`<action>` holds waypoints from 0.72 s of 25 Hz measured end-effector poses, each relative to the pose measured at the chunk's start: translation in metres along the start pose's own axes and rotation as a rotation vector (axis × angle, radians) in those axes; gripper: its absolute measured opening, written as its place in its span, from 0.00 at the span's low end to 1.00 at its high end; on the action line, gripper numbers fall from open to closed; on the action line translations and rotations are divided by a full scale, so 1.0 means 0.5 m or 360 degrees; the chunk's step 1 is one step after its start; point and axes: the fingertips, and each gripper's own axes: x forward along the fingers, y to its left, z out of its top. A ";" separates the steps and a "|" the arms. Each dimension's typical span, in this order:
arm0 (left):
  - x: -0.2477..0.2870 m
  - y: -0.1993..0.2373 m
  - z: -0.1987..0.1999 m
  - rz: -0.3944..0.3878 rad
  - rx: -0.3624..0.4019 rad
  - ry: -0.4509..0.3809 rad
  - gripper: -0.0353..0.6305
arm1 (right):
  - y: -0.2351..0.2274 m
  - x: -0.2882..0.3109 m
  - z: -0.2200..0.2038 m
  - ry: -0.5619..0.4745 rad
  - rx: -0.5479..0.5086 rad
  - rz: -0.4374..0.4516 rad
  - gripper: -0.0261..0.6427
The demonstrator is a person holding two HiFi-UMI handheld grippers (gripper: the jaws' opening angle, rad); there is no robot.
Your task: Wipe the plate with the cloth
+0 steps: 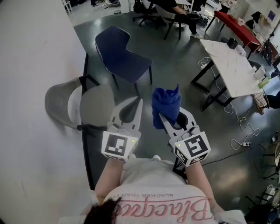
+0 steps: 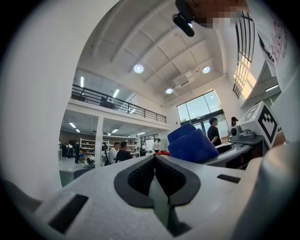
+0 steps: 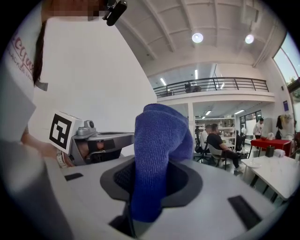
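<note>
My right gripper (image 1: 166, 119) is shut on a blue cloth (image 1: 166, 104), which is bunched between its pads and stands up out of them. In the right gripper view the cloth (image 3: 157, 140) fills the middle, rising from between the jaws. My left gripper (image 1: 140, 101) is shut with nothing in it; in its own view its tips (image 2: 154, 158) meet. Both grippers are held level side by side in front of the person's chest, over the floor. The cloth (image 2: 190, 143) also shows from the left gripper view. No plate shows in any view.
A grey chair (image 1: 94, 105) stands just left of my left gripper, against a large white surface (image 1: 35, 65). Beyond it is a dark blue chair (image 1: 120, 50). A white table (image 1: 232, 61) stands at the right, with cables (image 1: 243, 127) on the floor. People sit at desks farther back (image 1: 175, 8).
</note>
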 end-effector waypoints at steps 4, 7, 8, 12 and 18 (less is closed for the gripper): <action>0.036 -0.045 -0.003 0.0007 -0.0011 0.0018 0.06 | -0.047 -0.037 -0.012 0.0011 0.0012 -0.0001 0.20; 0.059 -0.086 -0.003 -0.0017 -0.0021 0.0032 0.06 | -0.083 -0.069 -0.024 0.0012 0.0034 -0.0023 0.20; 0.067 -0.099 -0.002 -0.0026 -0.0025 0.0035 0.06 | -0.096 -0.078 -0.027 0.0014 0.0040 -0.0034 0.20; 0.098 -0.138 -0.009 -0.0088 0.0002 0.0029 0.06 | -0.137 -0.104 -0.041 0.0021 0.0054 -0.0089 0.20; 0.148 -0.175 -0.025 -0.0212 0.0012 0.0015 0.06 | -0.185 -0.134 -0.058 0.0013 0.0070 -0.0214 0.20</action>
